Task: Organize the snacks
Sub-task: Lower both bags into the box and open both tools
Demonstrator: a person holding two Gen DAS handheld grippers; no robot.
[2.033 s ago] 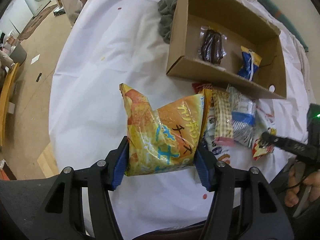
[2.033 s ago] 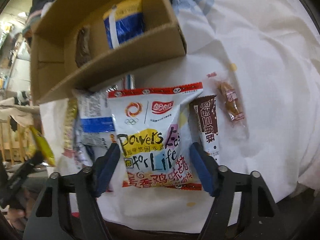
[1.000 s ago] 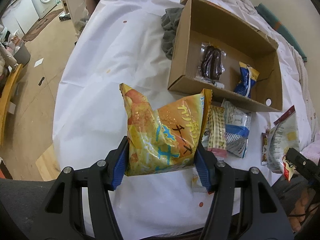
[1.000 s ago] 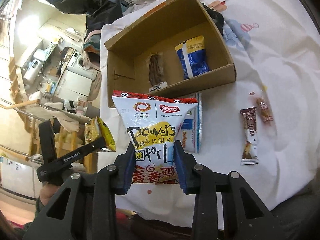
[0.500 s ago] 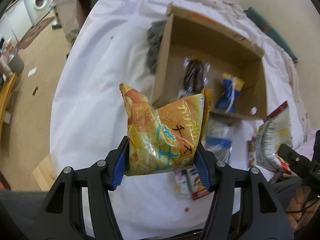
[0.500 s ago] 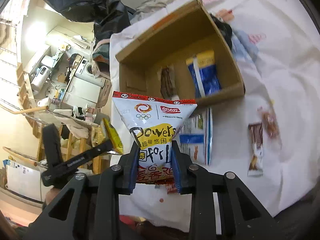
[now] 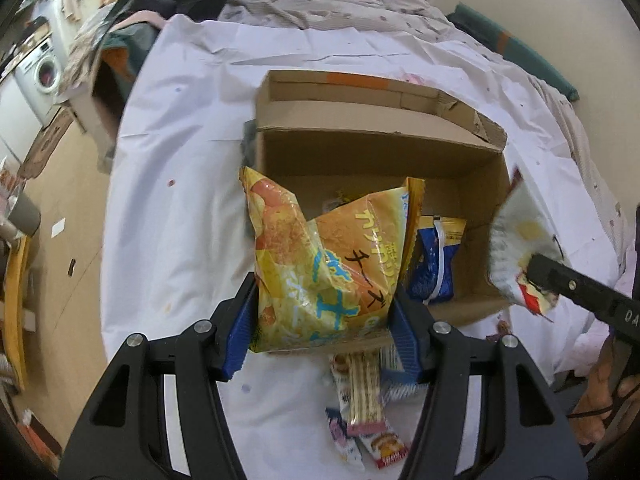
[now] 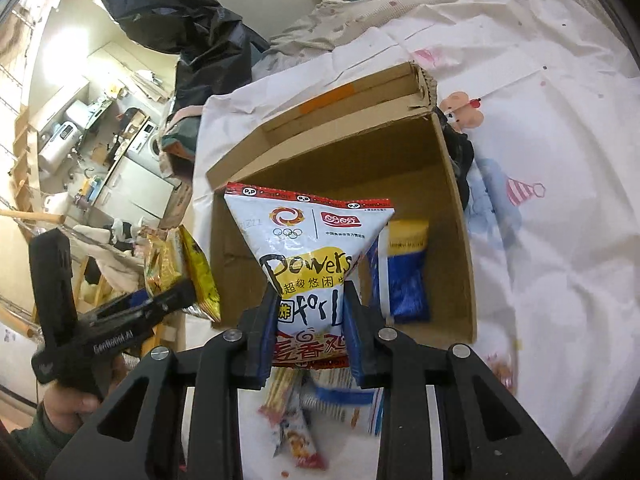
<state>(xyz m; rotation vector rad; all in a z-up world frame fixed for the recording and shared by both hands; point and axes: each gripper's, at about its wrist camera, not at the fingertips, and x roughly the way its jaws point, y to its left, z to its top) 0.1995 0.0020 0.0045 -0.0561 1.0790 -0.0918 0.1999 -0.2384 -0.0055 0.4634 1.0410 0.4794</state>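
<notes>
My left gripper (image 7: 324,324) is shut on an orange-yellow chip bag (image 7: 324,256) and holds it upright over the near left part of the open cardboard box (image 7: 360,152). My right gripper (image 8: 310,332) is shut on a white "Powers for Life" snack bag (image 8: 308,240), raised over the box (image 8: 452,216). A blue and yellow packet (image 7: 434,264) lies inside the box; it also shows in the right wrist view (image 8: 404,272). The white bag (image 7: 516,248) and right gripper appear at the right of the left wrist view. The orange bag (image 8: 180,268) appears at the left of the right wrist view.
Several small snack packets (image 7: 364,404) lie on the white cloth (image 7: 180,200) in front of the box, also in the right wrist view (image 8: 296,420). A dark cloth (image 8: 460,152) sits beside the box. The floor and a washing machine (image 7: 44,72) lie off the table's left edge.
Both grippers have lifted their bags and moved forward, from in front of the box to over it. The right gripper closed on the white bag about two seconds back.
</notes>
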